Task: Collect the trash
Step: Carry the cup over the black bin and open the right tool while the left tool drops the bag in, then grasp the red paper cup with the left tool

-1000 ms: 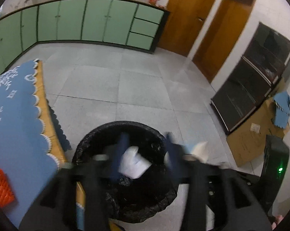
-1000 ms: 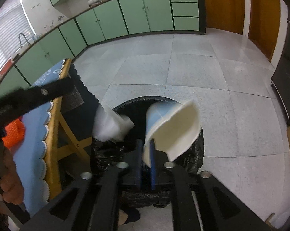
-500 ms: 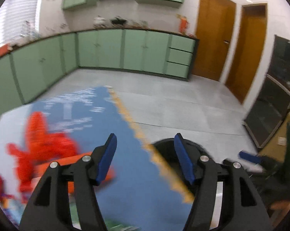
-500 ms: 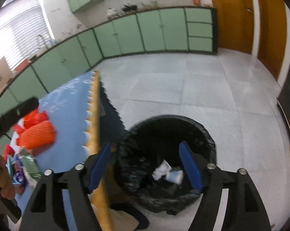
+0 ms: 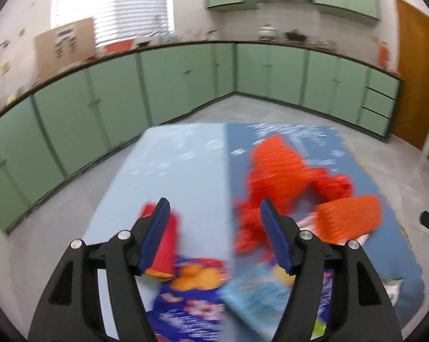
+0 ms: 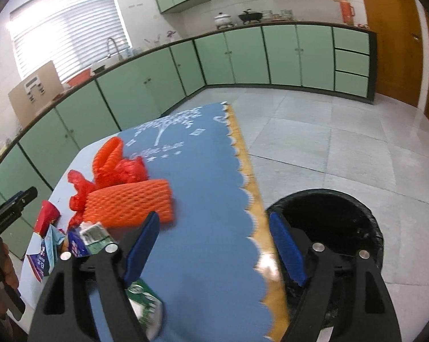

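Note:
My left gripper is open and empty above the blue table. Below it lie a red cup, a blue snack bag and a light blue packet. Orange foam nets and red plastic lie to its right. My right gripper is open and empty over the table's right edge. The black-lined trash bin stands on the floor to its right. The orange foam net and wrappers lie to its left.
Green cabinets line the far walls. Grey tiled floor lies beyond the table. A wooden door stands at the right. The left gripper's handle and a hand show at the left edge of the right wrist view.
Both grippers have let go of their trash over the bin and opened. Both have swung left from the bin to the table; the white cup and paper now lie in the bin.

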Demonstrator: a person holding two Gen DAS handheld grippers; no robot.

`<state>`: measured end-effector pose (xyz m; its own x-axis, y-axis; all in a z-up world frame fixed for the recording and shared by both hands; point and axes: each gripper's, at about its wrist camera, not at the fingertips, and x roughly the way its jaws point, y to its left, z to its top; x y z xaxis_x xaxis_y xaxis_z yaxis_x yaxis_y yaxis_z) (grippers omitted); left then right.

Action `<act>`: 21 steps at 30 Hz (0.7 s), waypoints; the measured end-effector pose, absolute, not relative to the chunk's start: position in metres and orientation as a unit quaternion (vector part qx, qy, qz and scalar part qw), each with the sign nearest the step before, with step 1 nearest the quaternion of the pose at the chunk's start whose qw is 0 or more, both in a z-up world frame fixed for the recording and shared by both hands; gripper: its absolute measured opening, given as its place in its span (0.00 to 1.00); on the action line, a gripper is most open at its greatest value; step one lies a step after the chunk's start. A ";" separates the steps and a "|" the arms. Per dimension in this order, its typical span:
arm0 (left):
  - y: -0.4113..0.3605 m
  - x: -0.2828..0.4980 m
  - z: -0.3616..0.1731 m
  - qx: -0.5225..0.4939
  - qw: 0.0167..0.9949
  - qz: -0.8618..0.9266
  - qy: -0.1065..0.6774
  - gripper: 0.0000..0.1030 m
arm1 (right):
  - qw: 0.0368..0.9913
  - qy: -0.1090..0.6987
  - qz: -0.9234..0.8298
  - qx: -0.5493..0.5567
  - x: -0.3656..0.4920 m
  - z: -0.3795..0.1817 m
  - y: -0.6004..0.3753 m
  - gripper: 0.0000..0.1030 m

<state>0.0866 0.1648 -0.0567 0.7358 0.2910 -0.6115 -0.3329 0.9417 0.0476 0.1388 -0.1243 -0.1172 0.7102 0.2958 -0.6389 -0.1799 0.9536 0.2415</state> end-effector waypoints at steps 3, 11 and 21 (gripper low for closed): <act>0.182 0.065 -0.063 -0.049 0.924 0.189 0.328 0.62 | 0.921 0.358 0.137 0.069 0.138 -0.118 -0.109 0.76; 0.191 0.036 -0.091 -0.081 0.912 0.186 0.357 0.52 | 0.920 0.358 0.154 0.033 0.134 -0.116 -0.075 0.76; 0.213 0.052 -0.115 -0.142 0.901 0.161 0.377 0.34 | 0.920 0.362 0.149 0.016 0.135 -0.116 -0.059 0.76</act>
